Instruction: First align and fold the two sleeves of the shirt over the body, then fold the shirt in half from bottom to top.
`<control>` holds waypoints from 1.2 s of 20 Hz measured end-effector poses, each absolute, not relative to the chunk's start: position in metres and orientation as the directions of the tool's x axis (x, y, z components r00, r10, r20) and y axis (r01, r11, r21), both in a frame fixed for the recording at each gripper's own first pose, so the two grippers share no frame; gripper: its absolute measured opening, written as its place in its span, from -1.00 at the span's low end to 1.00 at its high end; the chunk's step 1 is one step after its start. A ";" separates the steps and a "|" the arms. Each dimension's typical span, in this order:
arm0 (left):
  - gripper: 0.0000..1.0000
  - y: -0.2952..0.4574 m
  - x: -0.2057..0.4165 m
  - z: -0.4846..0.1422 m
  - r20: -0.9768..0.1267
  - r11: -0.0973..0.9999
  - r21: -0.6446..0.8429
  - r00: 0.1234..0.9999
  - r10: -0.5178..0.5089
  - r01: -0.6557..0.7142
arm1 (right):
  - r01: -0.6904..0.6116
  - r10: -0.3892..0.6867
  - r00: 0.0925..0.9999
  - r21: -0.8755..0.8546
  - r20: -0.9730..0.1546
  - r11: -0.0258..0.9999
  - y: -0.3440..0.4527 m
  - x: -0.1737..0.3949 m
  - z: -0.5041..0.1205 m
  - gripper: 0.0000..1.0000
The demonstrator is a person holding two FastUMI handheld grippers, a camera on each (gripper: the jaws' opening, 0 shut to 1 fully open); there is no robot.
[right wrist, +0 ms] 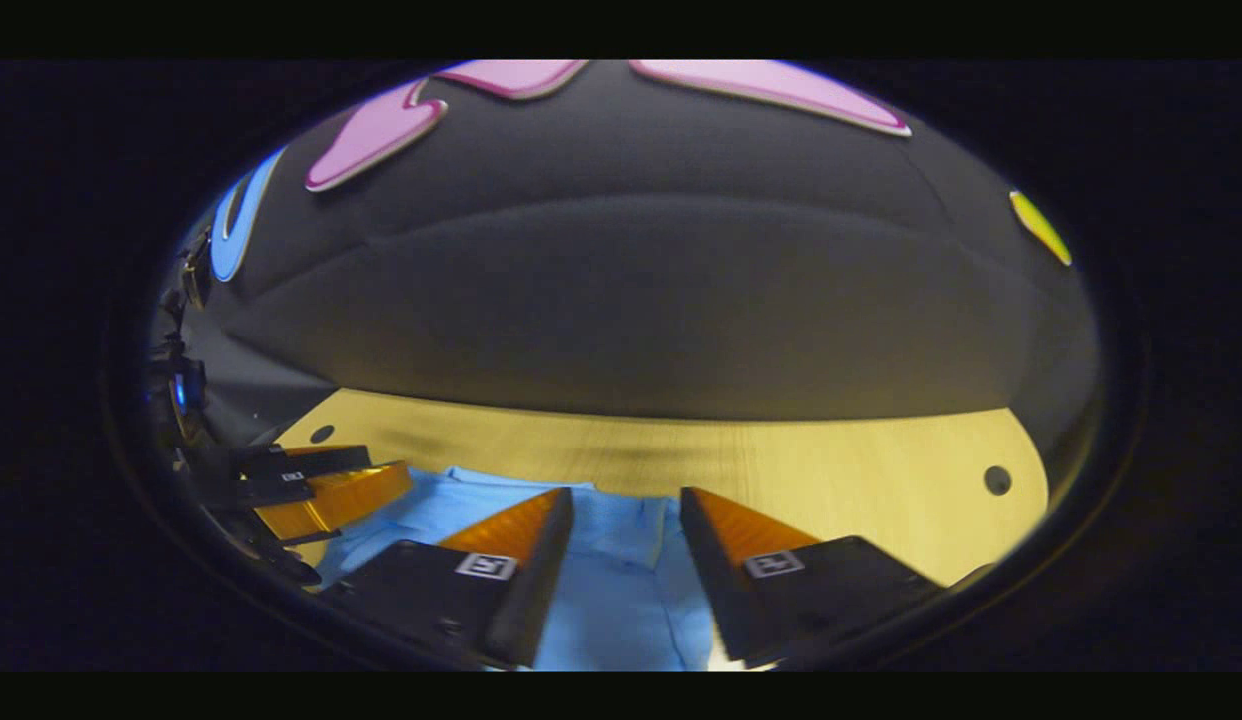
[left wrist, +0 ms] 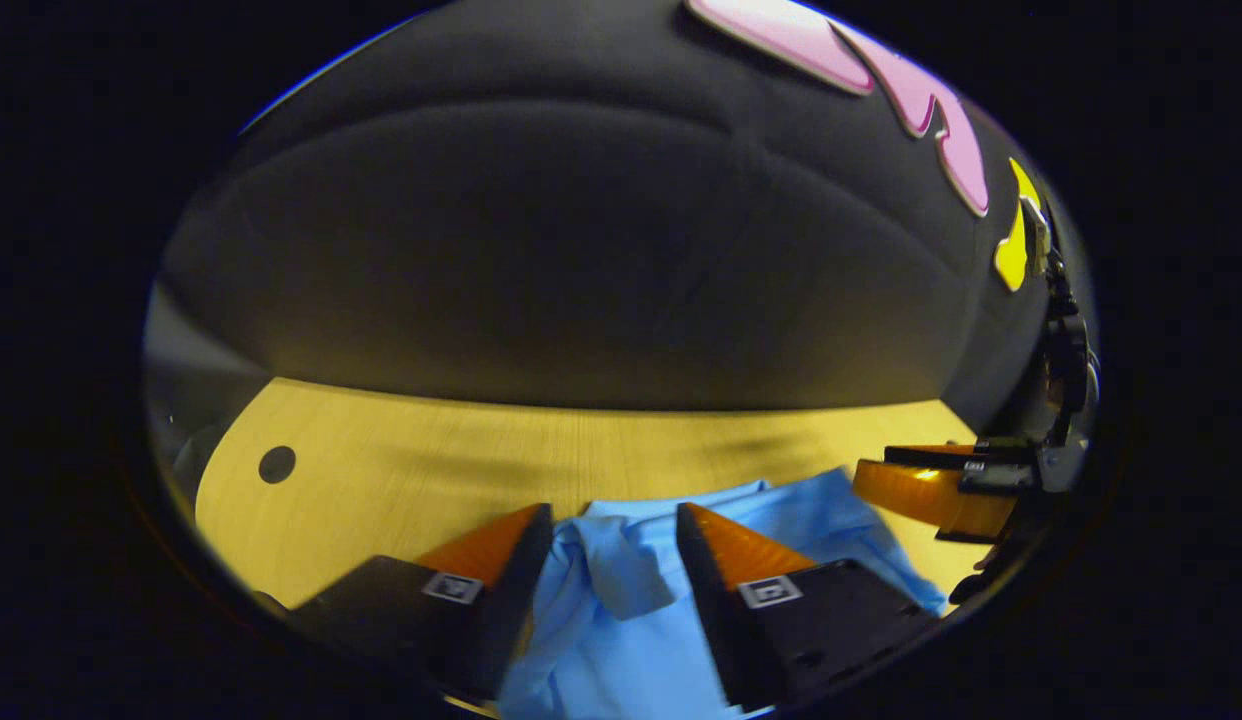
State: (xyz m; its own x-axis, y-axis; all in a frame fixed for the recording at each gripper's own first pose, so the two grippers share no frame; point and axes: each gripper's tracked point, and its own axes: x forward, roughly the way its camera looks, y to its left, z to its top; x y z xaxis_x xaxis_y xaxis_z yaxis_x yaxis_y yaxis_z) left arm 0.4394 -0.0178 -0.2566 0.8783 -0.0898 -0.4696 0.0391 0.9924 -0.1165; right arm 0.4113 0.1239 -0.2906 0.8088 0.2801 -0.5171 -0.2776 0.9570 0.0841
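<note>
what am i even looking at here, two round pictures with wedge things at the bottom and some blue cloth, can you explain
These are two fisheye pictures, each taken by a small camera riding on a hand-held two-finger gripper. A person holds one gripper in each hand; there is no robot arm.

The left gripper view looks forward along the left gripper; the two wedges at the bottom are its own fingers. At that picture's right edge you also see the other gripper, farther off. The right gripper view does the same for the right gripper.

On the wooden table lies a light blue shirt, rumpled in the left gripper view. Both grippers are open, with the cloth showing in the gap between the fingers, so nothing is pinched yet. The dark cloth behind is the booth's wall.
</note>
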 end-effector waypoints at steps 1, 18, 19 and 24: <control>0.91 -0.018 0.431 -0.234 -0.433 0.992 -0.123 0.897 -0.088 0.038 | -0.272 0.274 0.827 0.077 -0.492 0.959 0.120 0.404 -0.271 0.42; 0.94 -0.048 0.115 0.035 -0.086 0.982 -0.097 0.981 -0.171 0.163 | -0.198 0.203 0.966 0.044 -0.162 0.979 0.098 0.095 0.001 0.96; 0.94 -0.049 0.084 0.046 -0.067 0.984 -0.085 0.984 -0.163 0.158 | -0.208 0.213 0.965 0.046 -0.154 0.977 0.100 0.063 0.007 0.96; 0.94 -0.061 -0.013 0.062 -0.030 0.990 -0.047 0.991 -0.131 0.130 | -0.250 0.254 0.953 0.047 -0.166 0.967 0.109 -0.028 0.012 0.96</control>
